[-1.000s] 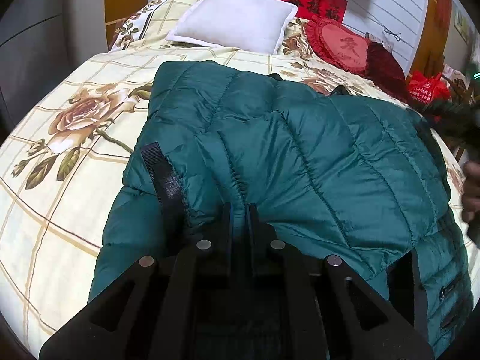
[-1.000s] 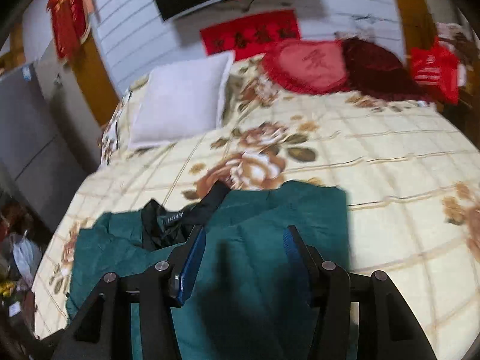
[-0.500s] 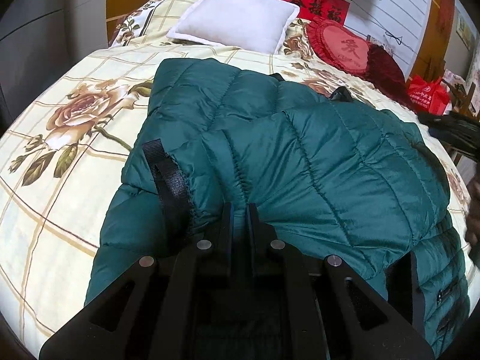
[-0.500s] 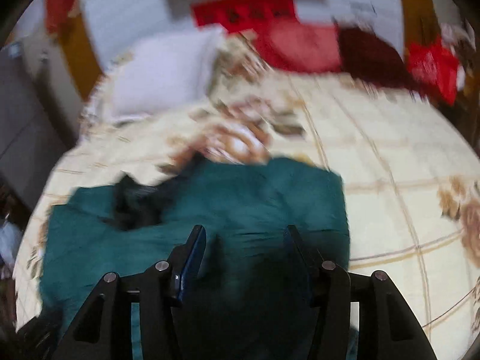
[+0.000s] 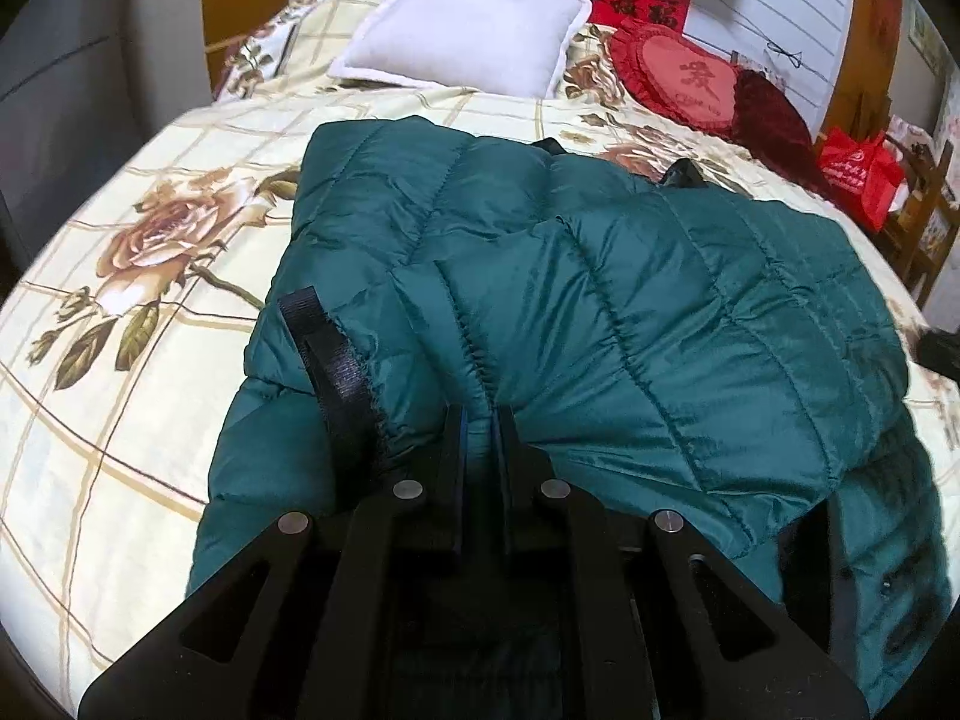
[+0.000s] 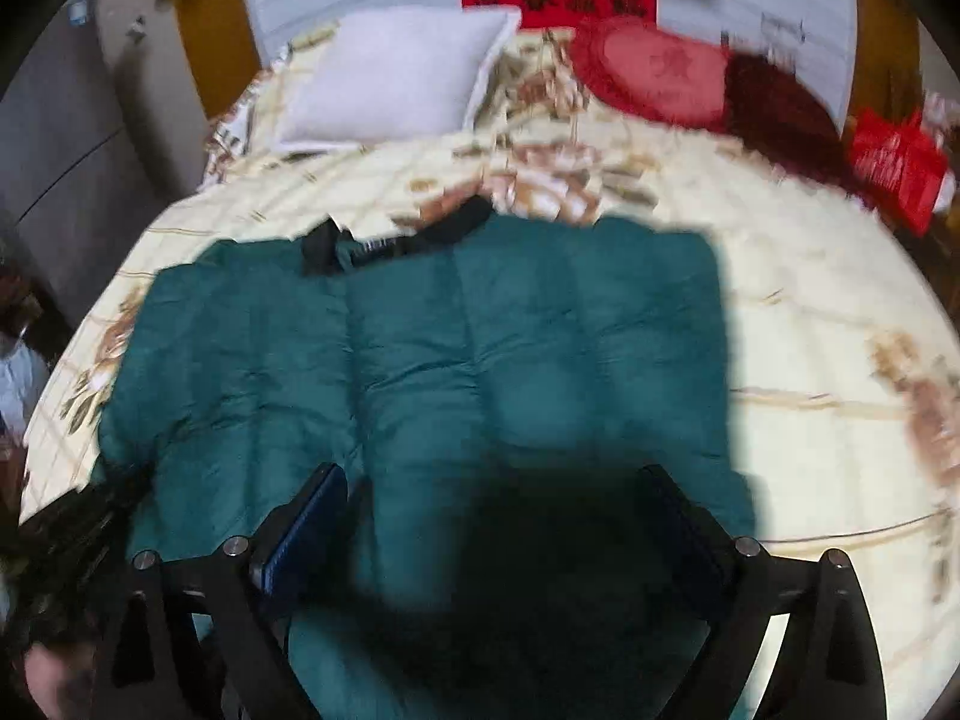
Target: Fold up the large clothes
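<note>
Lying across the middle of the floral cream bedspread [image 5: 150,420], the dark green quilted puffer jacket [image 5: 630,312] is being pinched at a folded edge by the left gripper [image 5: 479,420]. The right gripper [image 6: 492,492] is hovering over it, fingers spread wide. A white square pillow [image 5: 468,36] is sitting at the bed's head edge.

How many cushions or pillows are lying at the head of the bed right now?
3: a white pillow on the left, a red heart-shaped cushion to its right, and a dark red cushion farther right. Others may be hidden.
</note>
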{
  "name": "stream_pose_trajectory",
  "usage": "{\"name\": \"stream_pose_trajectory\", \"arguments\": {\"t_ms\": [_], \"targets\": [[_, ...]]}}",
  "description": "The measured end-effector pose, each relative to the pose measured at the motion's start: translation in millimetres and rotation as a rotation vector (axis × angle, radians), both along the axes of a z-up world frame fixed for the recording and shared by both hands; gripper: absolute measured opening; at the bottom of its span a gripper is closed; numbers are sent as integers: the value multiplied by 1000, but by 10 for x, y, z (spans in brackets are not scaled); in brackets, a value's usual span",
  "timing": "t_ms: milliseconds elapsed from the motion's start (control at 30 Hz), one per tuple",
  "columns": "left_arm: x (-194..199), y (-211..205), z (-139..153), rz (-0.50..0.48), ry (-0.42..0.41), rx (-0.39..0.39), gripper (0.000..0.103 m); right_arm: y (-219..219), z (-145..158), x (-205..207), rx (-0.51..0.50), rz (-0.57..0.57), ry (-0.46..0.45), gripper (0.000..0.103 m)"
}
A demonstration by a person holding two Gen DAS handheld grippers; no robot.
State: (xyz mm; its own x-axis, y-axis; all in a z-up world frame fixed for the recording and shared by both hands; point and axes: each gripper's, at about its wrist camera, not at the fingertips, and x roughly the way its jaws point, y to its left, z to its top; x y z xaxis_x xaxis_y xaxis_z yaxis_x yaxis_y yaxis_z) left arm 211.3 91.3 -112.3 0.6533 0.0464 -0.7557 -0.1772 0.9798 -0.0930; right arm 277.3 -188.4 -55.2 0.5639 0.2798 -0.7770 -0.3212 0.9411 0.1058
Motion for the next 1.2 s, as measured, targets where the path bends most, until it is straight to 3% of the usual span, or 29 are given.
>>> {"name": "stream_pose_trajectory", "arguments": {"t_ms": [133, 300, 333, 400, 433, 500, 600, 633, 800, 933, 1133, 1200], "targets": [[-87, 79, 181, -54, 69, 20, 8, -520, 252, -489, -17, 1, -26, 96], [-645, 323, 508, -125, 18, 42, 11, -1196, 84, -1214, 50, -20, 47, 96], [-817, 420, 511, -130, 25, 44, 17, -1274, 23, -1324, 68, -15, 62, 96], [-1067, 560, 461, -128, 34, 50, 70, -1431, -150, -1576, 93, -24, 89, 96], [-1188, 613, 429, -121, 29, 64, 73, -1477, -236, -1648, 104, -30, 102, 96], [-1470, 739, 363, -96, 9, 110, 73, -1561, -421, -1796, 158, -35, 138, 96], [-1802, 907, 265, -88, 5, 78, 73, -1643, -697, -1957, 224, -54, 194, 97], [-1907, 965, 214, -90, 8, 55, 73, -1635, -684, -2028, 226, -49, 149, 98], [-2236, 967, -3, -152, 37, -57, 73, -1607, -716, -2180, 280, -4, 100, 98], [-2323, 770, -117, -214, 58, -110, 73, -1603, -748, -2274, 364, 58, 81, 98], [-2346, 383, -89, -344, 84, -148, 78, -1522, -746, -2362, 370, 128, 73, 98], [-2291, 398, -67, -374, 86, -218, 78, -1494, -748, -2348, 392, 150, 75, 98]]}}
